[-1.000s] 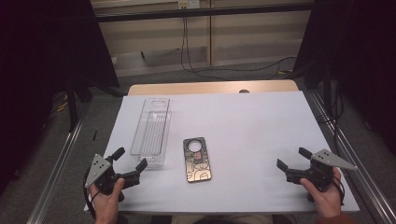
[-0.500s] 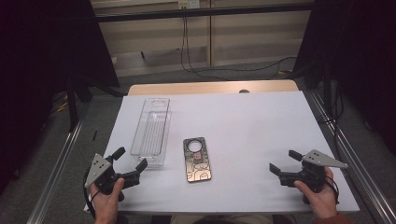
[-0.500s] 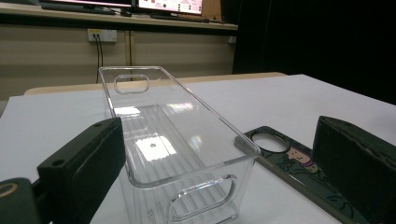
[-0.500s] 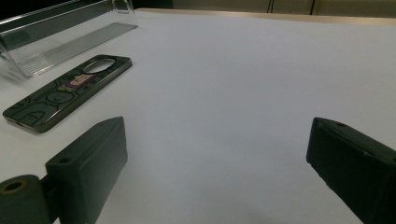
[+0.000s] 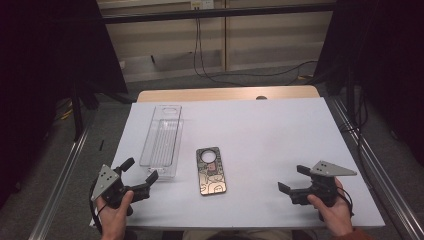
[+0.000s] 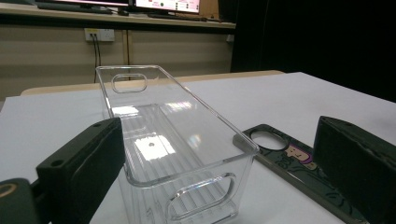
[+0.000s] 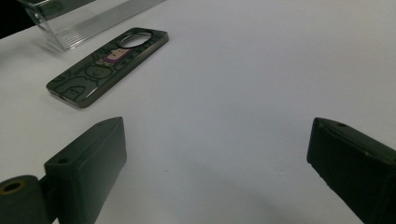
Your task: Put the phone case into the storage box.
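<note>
High view: left tool (image 5: 141,177) wide open near clear tray (image 5: 161,140); right tool (image 5: 291,181) wide open, empty, right of phone case (image 5: 210,171)

At the lower left of the high view, the left hand (image 5: 114,216) grips the left gripper (image 5: 140,174), whose two black jaws stand wide apart and point toward the upper right of the frame with nothing between them. At the lower right, the right hand (image 5: 334,212) holds the right gripper (image 5: 292,179), its jaws likewise spread and empty, pointing toward the left of the frame. Each gripper carries a grey three-cornered plate on top, and both forearms enter from the bottom edge.
</note>
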A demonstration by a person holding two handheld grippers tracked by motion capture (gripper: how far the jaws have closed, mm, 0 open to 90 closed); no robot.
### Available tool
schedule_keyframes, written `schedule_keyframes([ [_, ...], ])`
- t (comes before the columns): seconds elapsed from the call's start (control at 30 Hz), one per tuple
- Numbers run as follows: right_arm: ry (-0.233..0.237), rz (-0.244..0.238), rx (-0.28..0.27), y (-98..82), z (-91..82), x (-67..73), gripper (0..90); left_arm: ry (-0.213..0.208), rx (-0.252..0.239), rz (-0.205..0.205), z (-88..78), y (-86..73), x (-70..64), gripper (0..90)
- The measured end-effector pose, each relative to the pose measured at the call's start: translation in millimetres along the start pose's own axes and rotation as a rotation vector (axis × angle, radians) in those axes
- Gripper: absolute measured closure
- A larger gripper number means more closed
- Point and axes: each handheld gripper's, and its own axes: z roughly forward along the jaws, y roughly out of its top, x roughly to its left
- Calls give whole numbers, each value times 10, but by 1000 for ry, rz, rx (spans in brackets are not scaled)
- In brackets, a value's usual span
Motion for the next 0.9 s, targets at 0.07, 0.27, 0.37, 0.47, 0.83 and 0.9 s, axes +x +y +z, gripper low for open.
schedule_keyframes([
  [0.07,16,-1,5,11,19,19,32,2,7,6,-3,1,1,28],
  [0.27,44,9,34,43,83,67,35,-3,8,4,-2,-3,2,28],
  [0.37,48,29,65,74,124,87,48,4,9,0,-1,-5,-1,28],
  [0.47,-1,35,117,108,197,125,53,3,10,1,-3,-7,-4,28],
  [0.83,46,-51,197,288,534,365,26,1,10,5,-17,-10,6,28],
  [0.9,60,-59,209,312,592,408,33,3,11,8,-17,-10,8,28],
])
